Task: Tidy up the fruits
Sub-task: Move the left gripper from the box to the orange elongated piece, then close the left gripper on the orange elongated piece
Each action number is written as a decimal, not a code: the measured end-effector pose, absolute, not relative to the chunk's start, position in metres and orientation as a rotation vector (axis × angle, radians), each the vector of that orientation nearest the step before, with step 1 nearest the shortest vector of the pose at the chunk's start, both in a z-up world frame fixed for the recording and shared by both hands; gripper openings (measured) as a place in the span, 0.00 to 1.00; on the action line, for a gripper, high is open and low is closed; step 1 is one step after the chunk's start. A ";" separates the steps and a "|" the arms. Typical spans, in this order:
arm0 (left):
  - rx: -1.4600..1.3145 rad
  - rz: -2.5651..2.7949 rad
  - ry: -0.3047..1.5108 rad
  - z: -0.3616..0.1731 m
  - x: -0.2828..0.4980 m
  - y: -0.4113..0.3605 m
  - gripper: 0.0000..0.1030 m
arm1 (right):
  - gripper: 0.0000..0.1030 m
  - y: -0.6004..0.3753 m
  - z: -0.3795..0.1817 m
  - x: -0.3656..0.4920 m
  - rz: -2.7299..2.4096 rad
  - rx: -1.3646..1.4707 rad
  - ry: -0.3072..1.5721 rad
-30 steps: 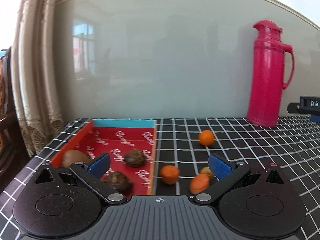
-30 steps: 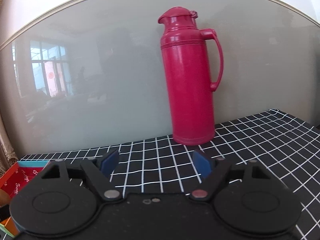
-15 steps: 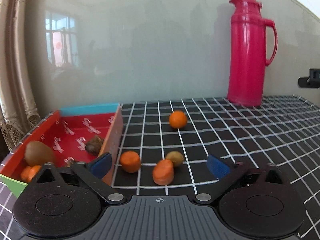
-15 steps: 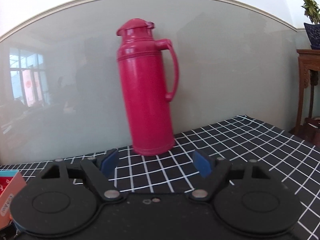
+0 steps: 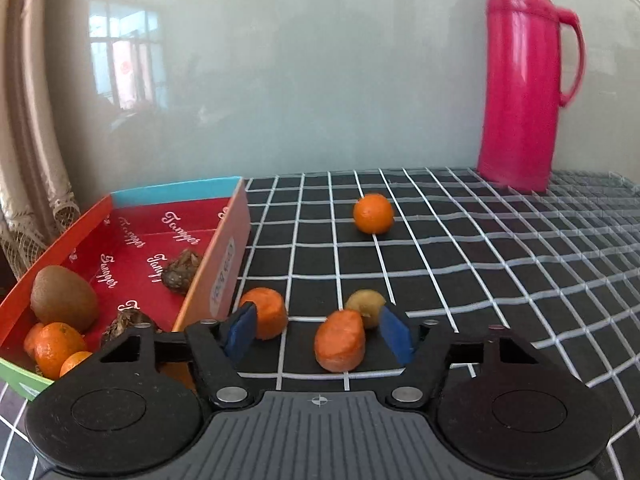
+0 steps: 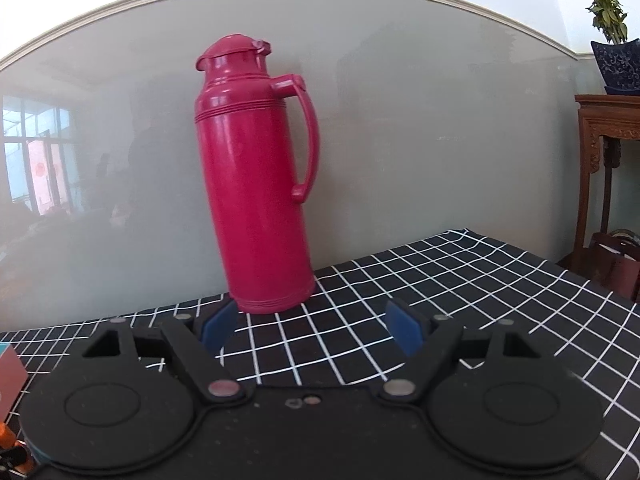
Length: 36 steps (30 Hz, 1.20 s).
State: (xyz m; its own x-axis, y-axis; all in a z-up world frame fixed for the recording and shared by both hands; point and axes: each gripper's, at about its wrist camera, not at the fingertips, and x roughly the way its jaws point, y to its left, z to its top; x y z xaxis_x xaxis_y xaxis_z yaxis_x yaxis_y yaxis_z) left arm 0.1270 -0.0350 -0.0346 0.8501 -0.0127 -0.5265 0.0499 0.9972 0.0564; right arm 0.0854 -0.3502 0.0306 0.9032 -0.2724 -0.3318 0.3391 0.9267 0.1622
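In the left wrist view my left gripper (image 5: 318, 334) is open just above the checked cloth. An orange chunk (image 5: 340, 340) lies between its fingers, with a small yellow-brown fruit (image 5: 365, 307) just behind it. A second orange chunk (image 5: 266, 313) lies by the left fingertip. A round tangerine (image 5: 373, 213) sits farther back. The red tray (image 5: 222, 256) at left holds a kiwi (image 5: 64, 298), tangerines (image 5: 54, 346) and two dark rough fruits (image 5: 182, 272). My right gripper (image 6: 312, 328) is open and empty, low over the cloth.
A tall pink thermos (image 5: 528, 80) stands at the back right of the table; it also shows in the right wrist view (image 6: 256, 184) right ahead of the fingers. A grey wall panel runs behind. A wooden stand (image 6: 608, 152) with a plant stands past the table's right edge.
My left gripper has swung right from over the tray and come closer to the loose orange pieces. My right gripper has turned right, so the thermos shifted left, then back toward centre.
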 end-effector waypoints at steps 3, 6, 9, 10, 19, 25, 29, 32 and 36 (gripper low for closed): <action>0.095 -0.045 0.546 -0.034 0.122 -0.039 0.59 | 0.78 -0.356 0.030 0.085 -0.330 0.227 0.309; 0.074 -0.081 0.574 -0.037 0.123 -0.043 0.58 | 0.78 -0.357 0.029 0.087 -0.329 0.226 0.315; 0.109 -0.076 0.610 -0.045 0.128 -0.047 0.58 | 0.79 -0.355 0.029 0.086 -0.321 0.220 0.316; 0.106 -0.083 0.613 -0.045 0.129 -0.048 0.58 | 0.79 -0.354 0.030 0.086 -0.320 0.216 0.316; 0.069 -0.075 0.648 -0.052 0.144 -0.045 0.50 | 0.80 -0.360 0.029 0.085 -0.327 0.222 0.319; 0.062 -0.078 0.642 -0.051 0.144 -0.049 0.29 | 0.80 -0.364 0.029 0.083 -0.333 0.218 0.320; 0.061 -0.091 0.631 -0.047 0.140 -0.051 0.29 | 0.80 -0.369 0.027 0.083 -0.343 0.224 0.328; 0.058 -0.103 0.609 -0.039 0.132 -0.050 0.29 | 0.80 -0.369 0.026 0.083 -0.342 0.229 0.336; 0.055 -0.115 0.573 -0.027 0.119 -0.045 0.29 | 0.80 -0.360 0.028 0.085 -0.325 0.221 0.337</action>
State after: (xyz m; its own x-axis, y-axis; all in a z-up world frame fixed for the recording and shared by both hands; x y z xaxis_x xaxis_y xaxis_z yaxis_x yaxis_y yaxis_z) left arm 0.1187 -0.0450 -0.0270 0.8339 -0.0935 -0.5440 0.1239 0.9921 0.0195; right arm 0.0848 -0.3604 0.0276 0.8927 -0.2745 -0.3574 0.3474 0.9244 0.1578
